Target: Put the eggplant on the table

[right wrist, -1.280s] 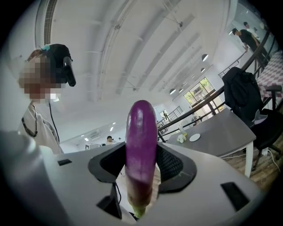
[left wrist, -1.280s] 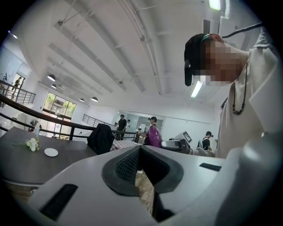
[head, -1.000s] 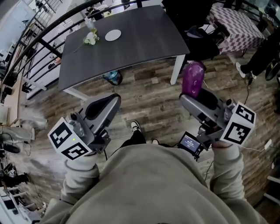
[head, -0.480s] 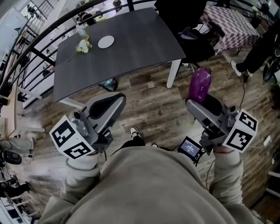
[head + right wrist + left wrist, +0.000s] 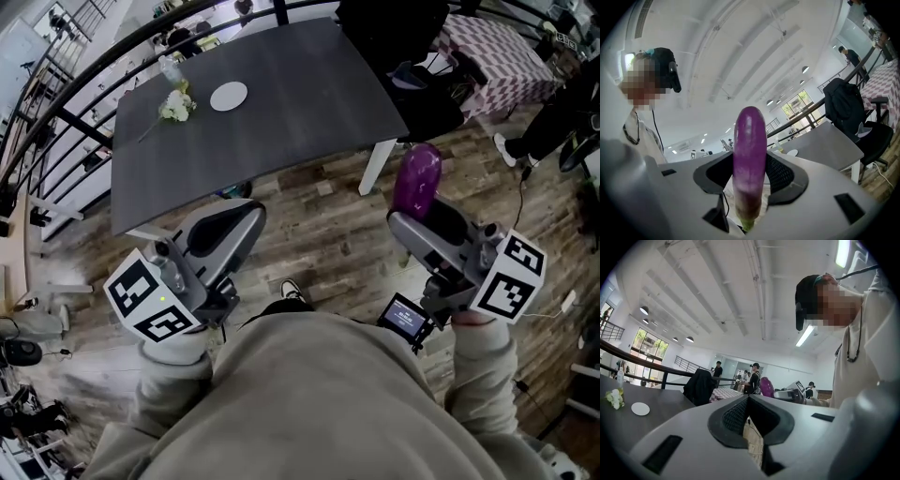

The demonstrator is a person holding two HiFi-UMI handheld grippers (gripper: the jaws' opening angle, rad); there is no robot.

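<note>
A purple eggplant [image 5: 416, 178] stands out forward from my right gripper [image 5: 406, 218], whose jaws are shut on its lower part. In the right gripper view the eggplant [image 5: 750, 154] rises upright between the black pads [image 5: 780, 173] of the right gripper [image 5: 750, 180], stem end down. The dark grey table [image 5: 281, 94] lies ahead, and its near right corner is just beyond the eggplant. My left gripper [image 5: 246, 217] hangs over the wooden floor short of the table's near edge. In the left gripper view the left gripper [image 5: 748, 398] has its tips together and nothing held.
A white plate [image 5: 230, 96], a bunch of flowers [image 5: 174, 106] and a bottle [image 5: 169, 67] sit at the table's far left. A black jacket on a chair [image 5: 412, 66] and a checkered table [image 5: 497, 56] stand to the right. A railing [image 5: 84, 84] runs behind.
Both grippers have come closer to the table, which now sits lower and larger in the head view. The eggplant stays in the right gripper.
</note>
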